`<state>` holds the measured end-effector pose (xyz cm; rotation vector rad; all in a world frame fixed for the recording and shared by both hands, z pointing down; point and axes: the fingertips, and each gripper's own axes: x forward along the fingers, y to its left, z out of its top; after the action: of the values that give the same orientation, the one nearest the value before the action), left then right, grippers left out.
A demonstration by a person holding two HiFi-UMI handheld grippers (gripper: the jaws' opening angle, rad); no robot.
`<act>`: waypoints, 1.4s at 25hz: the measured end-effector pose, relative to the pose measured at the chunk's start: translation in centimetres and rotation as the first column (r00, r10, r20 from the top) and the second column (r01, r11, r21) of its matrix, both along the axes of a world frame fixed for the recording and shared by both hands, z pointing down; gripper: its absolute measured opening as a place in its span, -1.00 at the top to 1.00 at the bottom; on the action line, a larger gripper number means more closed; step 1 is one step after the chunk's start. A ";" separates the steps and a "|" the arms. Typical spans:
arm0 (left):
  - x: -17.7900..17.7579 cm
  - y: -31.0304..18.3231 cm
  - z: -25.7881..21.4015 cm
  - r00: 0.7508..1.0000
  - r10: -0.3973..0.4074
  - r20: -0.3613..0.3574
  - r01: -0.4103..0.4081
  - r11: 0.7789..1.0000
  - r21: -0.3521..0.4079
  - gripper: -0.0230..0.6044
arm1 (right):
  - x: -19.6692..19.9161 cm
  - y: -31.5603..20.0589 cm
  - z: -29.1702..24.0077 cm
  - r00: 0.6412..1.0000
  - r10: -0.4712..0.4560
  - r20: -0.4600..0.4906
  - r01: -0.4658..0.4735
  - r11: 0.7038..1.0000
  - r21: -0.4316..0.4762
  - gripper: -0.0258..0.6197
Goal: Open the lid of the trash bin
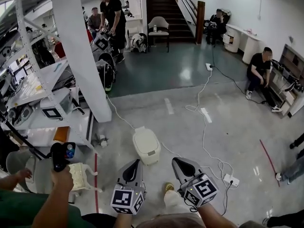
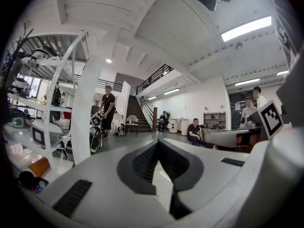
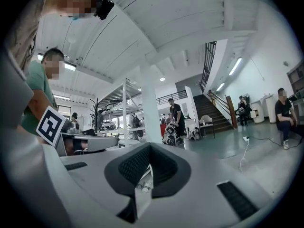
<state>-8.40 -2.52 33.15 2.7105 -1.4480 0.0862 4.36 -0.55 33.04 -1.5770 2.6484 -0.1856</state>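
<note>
While left gripper point(image 1: 135, 163) and right gripper point(image 1: 177, 161) hover pressed together, empty, near the trash bin point(image 1: 151, 158), I expect its lid point(image 1: 145, 139) light, rigid, slick; lift its edge.

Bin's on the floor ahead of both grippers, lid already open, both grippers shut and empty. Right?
No: the head view shows the trash bin with its lid closed. The rest holds: it sits on the floor ahead of the left gripper and right gripper, both shut and empty.
</note>
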 end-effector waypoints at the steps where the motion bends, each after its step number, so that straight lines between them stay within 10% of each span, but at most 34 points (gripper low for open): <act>1: 0.3 -0.9 0.1 1.000 0.000 0.000 0.000 1.000 -0.001 0.94 | 0.3 -0.9 0.1 1.000 -0.001 0.002 0.001 1.000 0.000 0.82; 17: 5.8 -17.1 -1.4 0.999 -0.048 -0.008 0.048 0.999 0.019 0.94 | 4.4 -17.8 -0.8 0.997 -0.080 0.001 0.080 0.997 -0.010 0.82; 35: 2.7 -25.0 -1.7 0.990 -0.141 0.002 0.141 0.990 0.014 0.94 | 2.1 -26.9 -1.6 0.988 -0.150 0.022 0.150 0.989 0.013 0.82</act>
<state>-5.70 -27.52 31.43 2.6101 -1.6412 0.0722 6.44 -27.48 31.46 -1.3636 2.7459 -0.1935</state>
